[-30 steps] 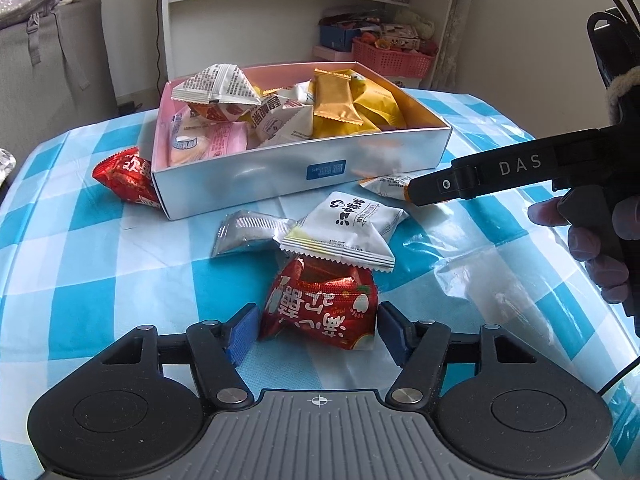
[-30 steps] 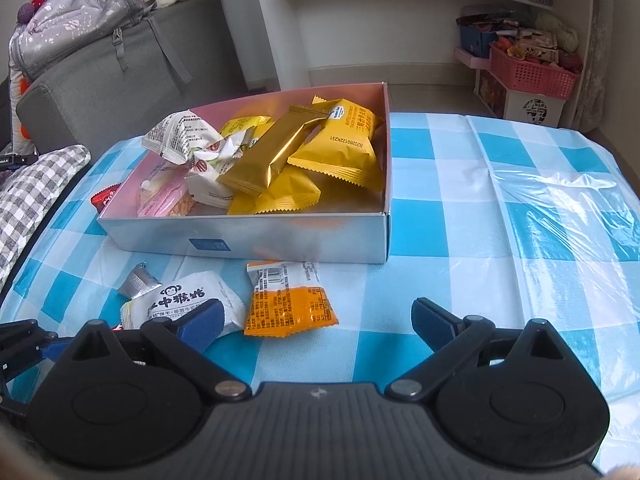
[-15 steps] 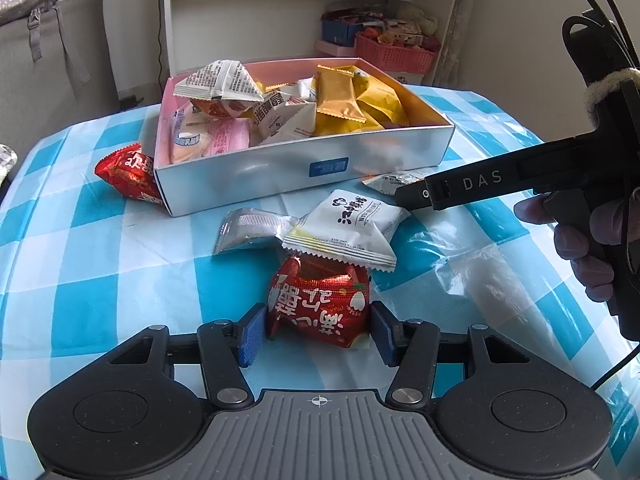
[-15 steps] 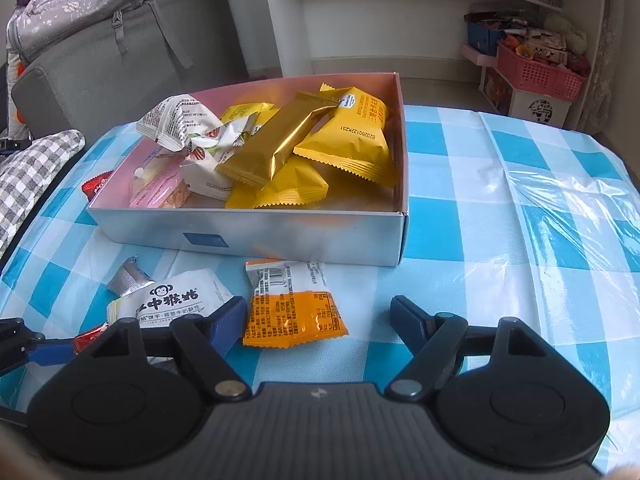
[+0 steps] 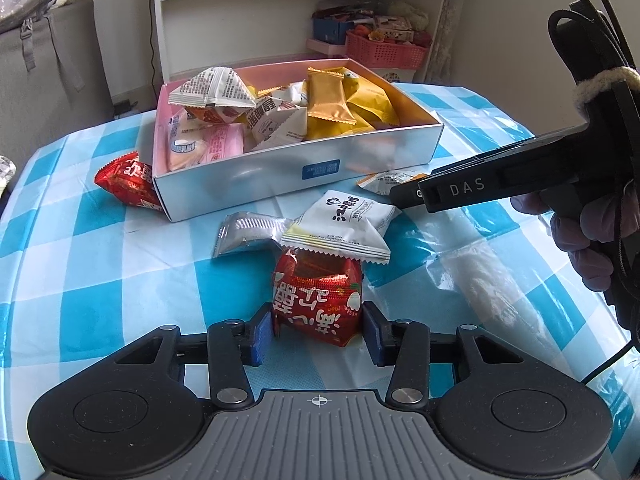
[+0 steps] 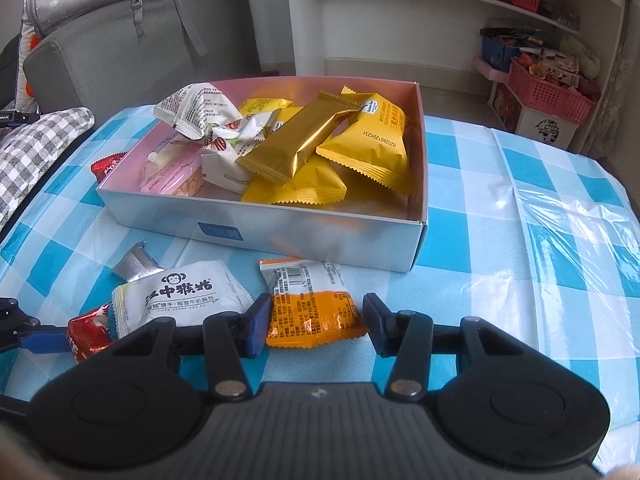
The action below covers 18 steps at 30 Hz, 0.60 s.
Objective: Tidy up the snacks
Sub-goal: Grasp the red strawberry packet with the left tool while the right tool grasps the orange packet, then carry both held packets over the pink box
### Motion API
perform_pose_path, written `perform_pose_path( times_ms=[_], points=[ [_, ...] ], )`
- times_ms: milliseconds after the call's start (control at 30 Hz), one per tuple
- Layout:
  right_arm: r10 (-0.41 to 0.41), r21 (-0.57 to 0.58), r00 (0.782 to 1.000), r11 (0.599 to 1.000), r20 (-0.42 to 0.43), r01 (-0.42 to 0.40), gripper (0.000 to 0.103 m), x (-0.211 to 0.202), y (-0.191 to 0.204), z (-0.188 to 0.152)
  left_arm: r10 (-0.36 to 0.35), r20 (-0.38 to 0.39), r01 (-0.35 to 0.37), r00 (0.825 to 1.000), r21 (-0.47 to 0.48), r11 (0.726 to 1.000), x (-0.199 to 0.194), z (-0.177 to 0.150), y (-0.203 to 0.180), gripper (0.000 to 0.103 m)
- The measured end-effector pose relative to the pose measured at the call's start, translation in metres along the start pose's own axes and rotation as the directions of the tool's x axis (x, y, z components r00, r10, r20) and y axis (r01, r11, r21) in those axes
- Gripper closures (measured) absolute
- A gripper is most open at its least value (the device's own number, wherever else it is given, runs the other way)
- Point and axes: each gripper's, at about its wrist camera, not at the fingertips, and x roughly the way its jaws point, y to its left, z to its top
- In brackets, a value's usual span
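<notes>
You're closing the left gripper (image 5: 318,334), jaws clamping the red packet (image 5: 317,305) before the box (image 5: 296,168); right gripper (image 6: 316,326) jaws closing around the orange packet (image 6: 314,312), not quite touching.

glossy crinkled foil on the red snack packet (image 5: 318,304); shiny plastic checked tablecloth (image 5: 100,272); smooth card box (image 5: 280,172).

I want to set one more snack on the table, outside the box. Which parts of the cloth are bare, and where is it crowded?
Bare cloth lies right of the box, out to the table's right edge. Another patch lies left of the silver packet, in front of the red packet beside the box. It is crowded in front of the box: white packet, orange packet, and both grippers.
</notes>
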Motion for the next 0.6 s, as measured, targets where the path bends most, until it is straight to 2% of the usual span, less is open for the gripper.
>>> perform_pose_path(
  times_ms=[367,600],
  points=[
    [-0.002,0.011,1.0,1.0,0.005,0.002,0.058,-0.017,-0.002,0.002,-0.012,0.022,0.012,1.0,-0.013,1.0,-0.021,0.006,0.008,0.061],
    [0.011,0.06,0.999,0.998,0.05,-0.014,0.058,-0.034,-0.007,0.009,-0.016,0.067,0.019,0.998,-0.043,0.999,-0.037,0.014,0.014,0.061]
  ],
)
